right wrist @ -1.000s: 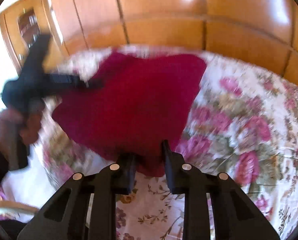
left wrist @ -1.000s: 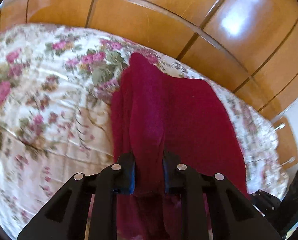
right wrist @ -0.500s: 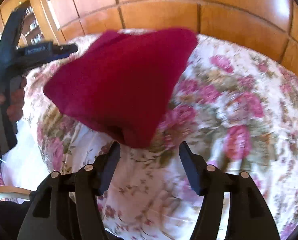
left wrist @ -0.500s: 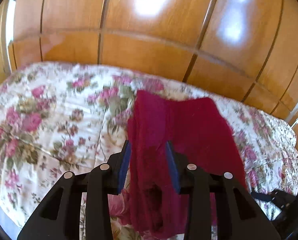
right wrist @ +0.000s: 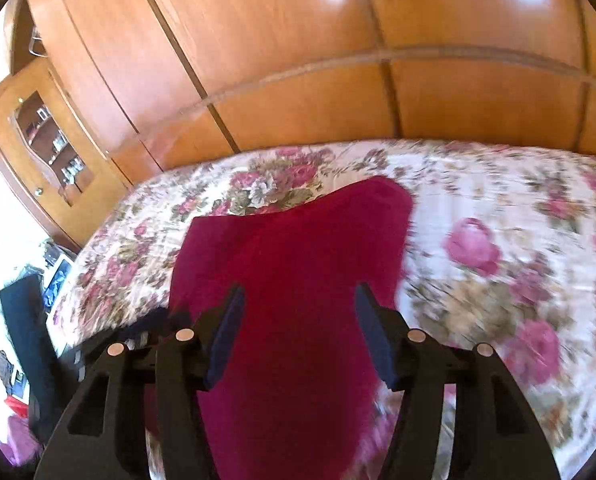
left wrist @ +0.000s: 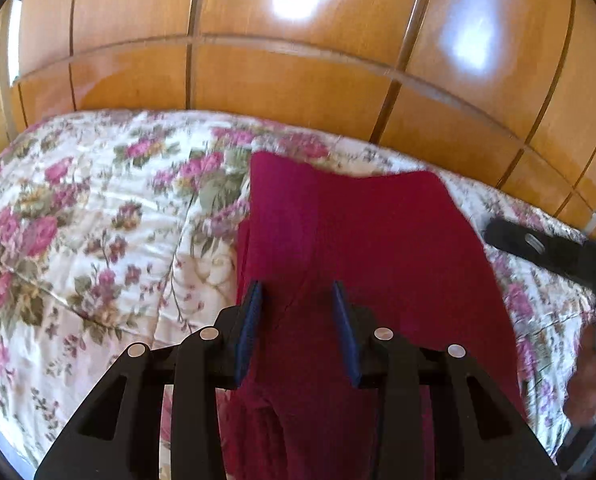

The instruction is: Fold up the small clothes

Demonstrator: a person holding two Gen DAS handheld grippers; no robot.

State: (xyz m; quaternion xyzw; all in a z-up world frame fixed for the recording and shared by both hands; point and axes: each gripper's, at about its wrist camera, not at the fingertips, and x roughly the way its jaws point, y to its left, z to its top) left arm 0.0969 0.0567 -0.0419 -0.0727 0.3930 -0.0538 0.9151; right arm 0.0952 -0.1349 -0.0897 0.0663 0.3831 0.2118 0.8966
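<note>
Garment [left wrist: 378, 248] — soft, limp, light, lying on bed [left wrist: 97, 240] | grip near-edge corners | left gripper [left wrist: 298, 300] jaws released | right gripper [right wrist: 298, 304] jaws closing, unclamped

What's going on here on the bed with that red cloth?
A person is folding a dark red garment on a floral bedspread, with a hand-held claw in each hand. The left claw is open above the cloth, not pinching it. The right claw also hangs over the garment without gripping, its jaws closing a little. The cloth lies loose on the bed, partly folded.
</note>
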